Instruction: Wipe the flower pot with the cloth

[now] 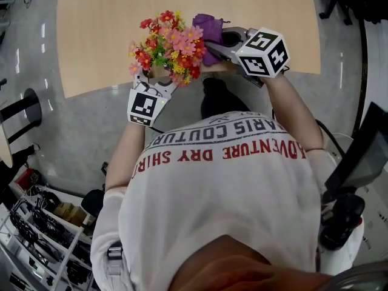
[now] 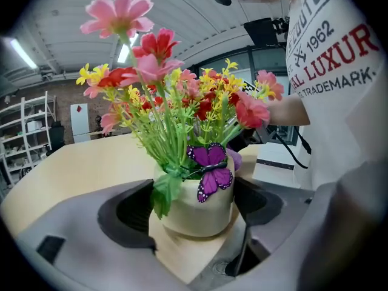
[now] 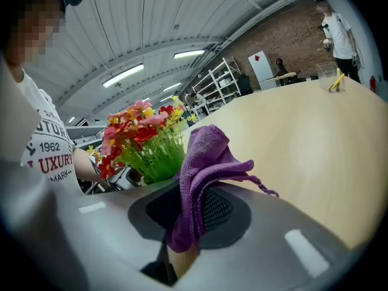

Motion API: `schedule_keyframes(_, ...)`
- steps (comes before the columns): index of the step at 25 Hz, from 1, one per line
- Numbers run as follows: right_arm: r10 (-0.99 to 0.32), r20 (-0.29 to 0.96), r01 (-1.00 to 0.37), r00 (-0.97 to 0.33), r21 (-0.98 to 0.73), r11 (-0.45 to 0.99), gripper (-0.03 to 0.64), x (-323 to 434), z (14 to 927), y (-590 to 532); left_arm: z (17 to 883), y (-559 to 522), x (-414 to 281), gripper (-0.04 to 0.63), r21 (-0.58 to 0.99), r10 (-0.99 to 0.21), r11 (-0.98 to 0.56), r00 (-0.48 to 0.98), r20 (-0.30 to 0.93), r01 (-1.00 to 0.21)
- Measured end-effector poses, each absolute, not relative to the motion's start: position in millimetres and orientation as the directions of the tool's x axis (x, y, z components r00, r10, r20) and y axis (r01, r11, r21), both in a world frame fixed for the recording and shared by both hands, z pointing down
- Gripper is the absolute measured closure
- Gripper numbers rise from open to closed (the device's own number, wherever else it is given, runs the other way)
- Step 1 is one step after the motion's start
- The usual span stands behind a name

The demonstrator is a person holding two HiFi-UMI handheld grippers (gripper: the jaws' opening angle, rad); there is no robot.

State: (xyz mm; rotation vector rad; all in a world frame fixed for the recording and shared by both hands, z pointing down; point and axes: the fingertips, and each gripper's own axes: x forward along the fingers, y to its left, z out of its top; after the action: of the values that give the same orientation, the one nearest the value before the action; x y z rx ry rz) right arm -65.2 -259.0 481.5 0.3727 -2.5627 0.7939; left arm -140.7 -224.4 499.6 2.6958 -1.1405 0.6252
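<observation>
Jaws of the left gripper (image 1: 156, 79) clamp the flower pot (image 2: 197, 208) — right gripper (image 1: 219, 45) pinches the purple cloth (image 3: 205, 162) beside the flowers (image 1: 167, 41).

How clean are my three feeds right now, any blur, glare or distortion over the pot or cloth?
Left gripper view: strong fisheye bend, dark corners, bright ceiling lights above, but the flower pot is sharp. Right gripper view: same bend, cloth crisp, nothing washed out. Head view: even light, no blur; flowers cover most of the flower pot.
</observation>
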Motion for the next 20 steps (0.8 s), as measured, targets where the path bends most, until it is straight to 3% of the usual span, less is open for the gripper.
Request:
schedule_keyframes(9,-0.104,0.668,-0.447,-0.737,-0.366,0.816,0.574,-67,544,-279,519,-233,-141,0.175,-0.024,-0.644,-0.712,0.639,0.42,-0.702)
schedule_keyframes(15,-0.077,0.652,-0.462,-0.754,-0.443,0.768,0.572,-68,548,-281,519,-234,-143,0.173,-0.026,-0.629,-0.728,0.652,0.423,-0.685)
schedule_keyframes(20,-0.181,0.58,-0.516,-0.794,-0.484,0.707,0.572,-54,535,-279,521,-233,-144,0.172,-0.013,-0.629,-0.708,0.623,0.465,-0.706)
